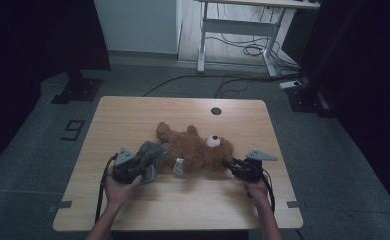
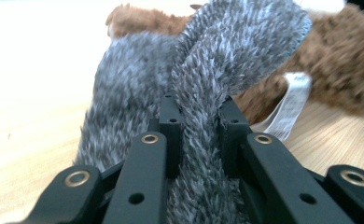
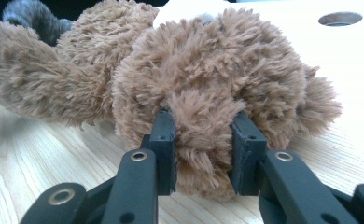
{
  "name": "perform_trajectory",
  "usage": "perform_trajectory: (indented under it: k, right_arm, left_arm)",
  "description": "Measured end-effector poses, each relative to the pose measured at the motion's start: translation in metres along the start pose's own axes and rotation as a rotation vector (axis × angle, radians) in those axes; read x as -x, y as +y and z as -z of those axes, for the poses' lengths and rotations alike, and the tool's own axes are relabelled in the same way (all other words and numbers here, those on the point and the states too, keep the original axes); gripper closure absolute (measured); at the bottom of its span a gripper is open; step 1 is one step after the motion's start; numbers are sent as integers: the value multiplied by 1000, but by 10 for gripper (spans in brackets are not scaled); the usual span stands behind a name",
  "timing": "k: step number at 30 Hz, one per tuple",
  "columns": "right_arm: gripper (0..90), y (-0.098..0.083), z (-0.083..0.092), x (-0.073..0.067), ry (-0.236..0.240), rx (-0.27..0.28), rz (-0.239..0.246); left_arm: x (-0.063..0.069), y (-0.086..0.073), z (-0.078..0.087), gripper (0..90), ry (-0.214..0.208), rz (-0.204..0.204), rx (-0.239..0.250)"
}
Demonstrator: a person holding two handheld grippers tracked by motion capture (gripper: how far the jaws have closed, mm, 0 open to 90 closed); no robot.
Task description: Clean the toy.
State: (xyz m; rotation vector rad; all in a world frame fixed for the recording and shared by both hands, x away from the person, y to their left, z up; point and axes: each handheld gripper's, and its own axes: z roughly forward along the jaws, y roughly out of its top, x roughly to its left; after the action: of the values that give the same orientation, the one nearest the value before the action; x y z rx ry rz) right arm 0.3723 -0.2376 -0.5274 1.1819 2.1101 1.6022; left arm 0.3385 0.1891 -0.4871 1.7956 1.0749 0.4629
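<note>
The wooden table (image 1: 133, 115) lies in front of me, pale and rectangular, with a round cable hole (image 1: 216, 111) near its far edge. A grey carpeted floor (image 1: 43, 150) runs around it, and a white desk frame (image 1: 243, 30) with loose cables beneath stands farther back.

On the table, about in the middle, lies the brown teddy bear (image 1: 195, 150). It is on its back, its head with the white muzzle toward my right hand, its legs toward the far left. A white sewn-in label (image 1: 179, 166) hangs from its body on the near side.

At the bear's left end sits a piece of grey furry cloth (image 1: 152, 154), bunched against the bear's lower body. From the left gripper view it rises in a thick fold and curls over in front of the brown fur, with the label just to its right.

My left gripper (image 1: 142, 165) is clamped on that grey cloth: a strip of it is squeezed tight between the two black jaws. My left hand (image 1: 119, 187) grasps the tool from behind.

My right gripper (image 1: 229, 163) is clamped on a tuft of the bear at its head end; in the right gripper view the jaws pinch a lobe of brown fur low down, close to the tabletop. My right hand (image 1: 255, 187) holds it from the near side, the grey three-cornered plate on top.
</note>
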Motion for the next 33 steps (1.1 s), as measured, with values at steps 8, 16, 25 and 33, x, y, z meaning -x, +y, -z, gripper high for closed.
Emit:
perform_trajectory:
  k: [8, 16, 25, 33]
  right_arm:
    - [675, 1, 0, -1, -5, -6, 5]
    - [676, 1, 0, -1, -4, -7, 3]
    - [675, 1, 0, -1, 1, -9, -7]
    - [676, 1, 0, -1, 3, -24, -6]
  left_arm:
    - [26, 45, -25, 756, -113, -27, 19]
    - [74, 77, -69, 756, -225, -106, -17]
    - [115, 62, -112, 755, -299, -144, -154]
    - [123, 44, -119, 757, -293, -159, -179]
